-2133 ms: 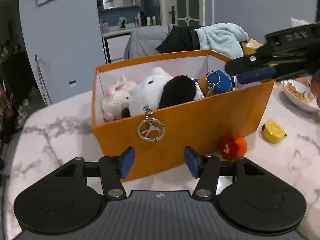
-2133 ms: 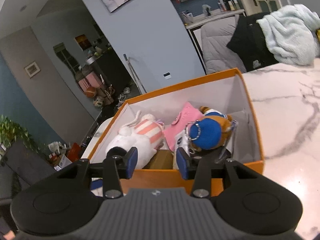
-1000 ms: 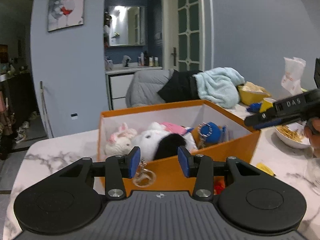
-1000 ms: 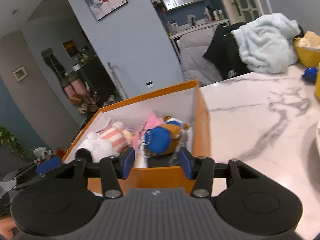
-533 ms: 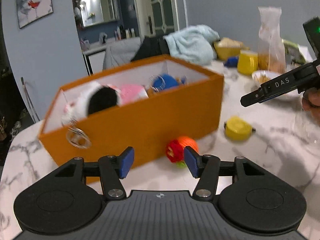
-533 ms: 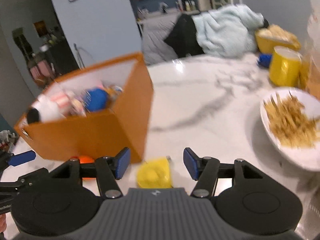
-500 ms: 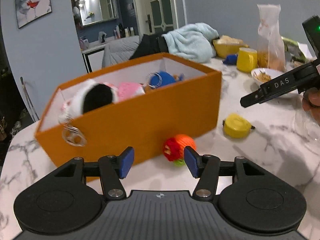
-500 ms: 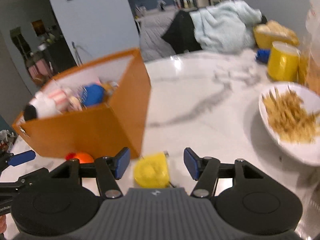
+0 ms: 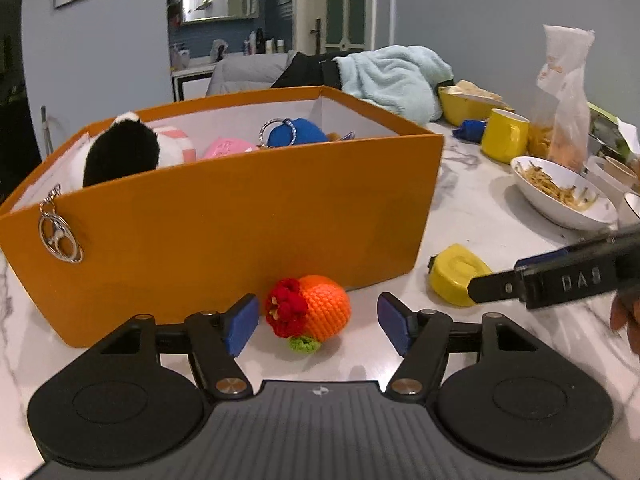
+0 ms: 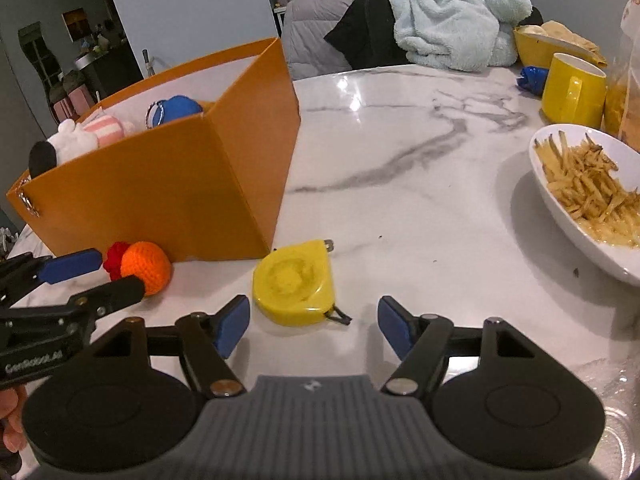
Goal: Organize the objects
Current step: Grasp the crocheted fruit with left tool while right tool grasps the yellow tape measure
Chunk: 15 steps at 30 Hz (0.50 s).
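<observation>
Marble table, with an orange box standing on it, open at the top. In the box: a black-and-white plush, a pink-striped plush, a pink item, a blue plush with a key ring. Over the box's near wall at its left end, a metal key ring, hanging on the outside.

Left gripper low over the table, pointing down at a crocheted orange toy with a red tuft and a green bit underneath. Toy on the marble, close against the foot of the box wall, lying between the 2 blue pads but touching neither. Jaws widening, gripping nothing.

Right gripper likewise tipped down, over a yellow tape measure (flat on the marble, just off the box's near corner). Tape measure ahead of the left pad, partly within the gap between the 2 pads, no contact visible. Jaws spreading apart here too, nothing grasped.

Further right on the table: a white bowl of fries, a yellow mug, a yellow dish, a clear bag of snacks. Behind, a pale blue towel draped over dark clothing.
</observation>
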{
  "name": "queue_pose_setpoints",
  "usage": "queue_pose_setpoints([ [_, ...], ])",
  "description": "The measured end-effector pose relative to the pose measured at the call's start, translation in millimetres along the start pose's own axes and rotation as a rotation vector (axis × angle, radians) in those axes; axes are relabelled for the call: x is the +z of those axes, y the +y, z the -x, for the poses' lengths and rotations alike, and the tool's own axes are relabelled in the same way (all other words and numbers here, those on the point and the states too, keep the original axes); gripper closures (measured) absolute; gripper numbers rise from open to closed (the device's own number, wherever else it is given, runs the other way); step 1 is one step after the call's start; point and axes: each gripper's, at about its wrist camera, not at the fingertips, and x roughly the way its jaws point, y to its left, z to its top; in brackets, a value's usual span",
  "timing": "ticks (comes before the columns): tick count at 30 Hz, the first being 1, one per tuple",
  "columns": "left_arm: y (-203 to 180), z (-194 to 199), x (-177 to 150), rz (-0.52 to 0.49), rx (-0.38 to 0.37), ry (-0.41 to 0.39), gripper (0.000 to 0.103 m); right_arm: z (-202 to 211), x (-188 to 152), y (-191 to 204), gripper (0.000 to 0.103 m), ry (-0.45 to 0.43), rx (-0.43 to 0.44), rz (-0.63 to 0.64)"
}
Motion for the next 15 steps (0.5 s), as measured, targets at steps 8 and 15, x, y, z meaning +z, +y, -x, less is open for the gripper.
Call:
queue_pose_setpoints([
  [8, 1.3, -14.7, 1.0, 0.026, 0.017, 0.016, 0.035, -10.3, -4.4, 15.3, 0.032, -0.021, -0.044, 0.084],
  [15, 2.8, -20.4, -0.7, 0.042, 0.022, 0.019, 0.041, -18.6, -4.8, 24.3, 0.032, -0.028, -0.062, 0.131],
])
